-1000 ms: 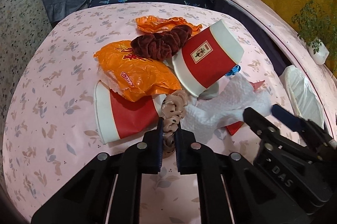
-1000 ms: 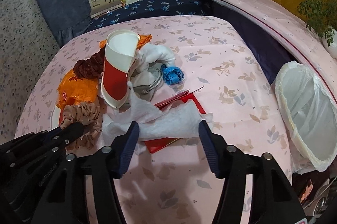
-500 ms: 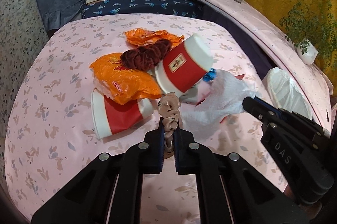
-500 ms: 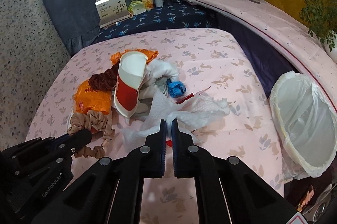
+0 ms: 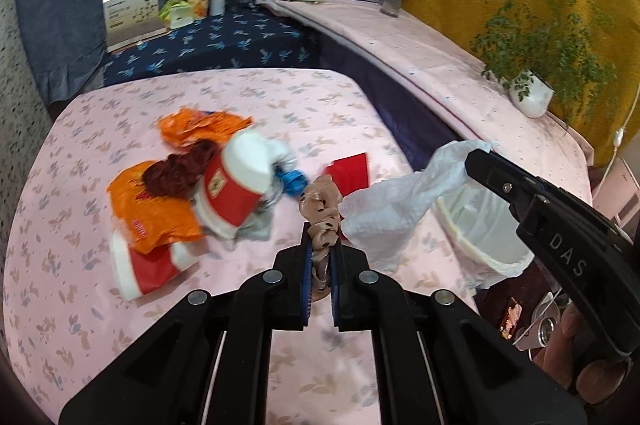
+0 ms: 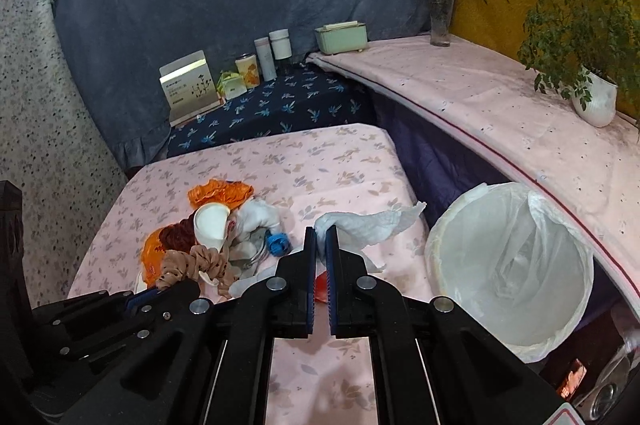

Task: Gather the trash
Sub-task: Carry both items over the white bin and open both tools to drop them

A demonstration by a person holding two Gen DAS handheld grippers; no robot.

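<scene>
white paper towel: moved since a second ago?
Yes. The white paper towel, then flat on the pink tablecloth over the red card, now hangs lifted in the right gripper, nearer the lined bin.

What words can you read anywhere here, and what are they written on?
"DAS": on the side of the black right gripper.
White card box: print too small.
Red paper cup: label blurred.
Orange plastic wrapper: logo blurred.

Left gripper (image 5: 320, 261): black moulded body, blue pads, silver round screws. Right gripper (image 6: 320, 249): same build; white "DAS" lettering on side, 3 o'clock in left view.
</scene>
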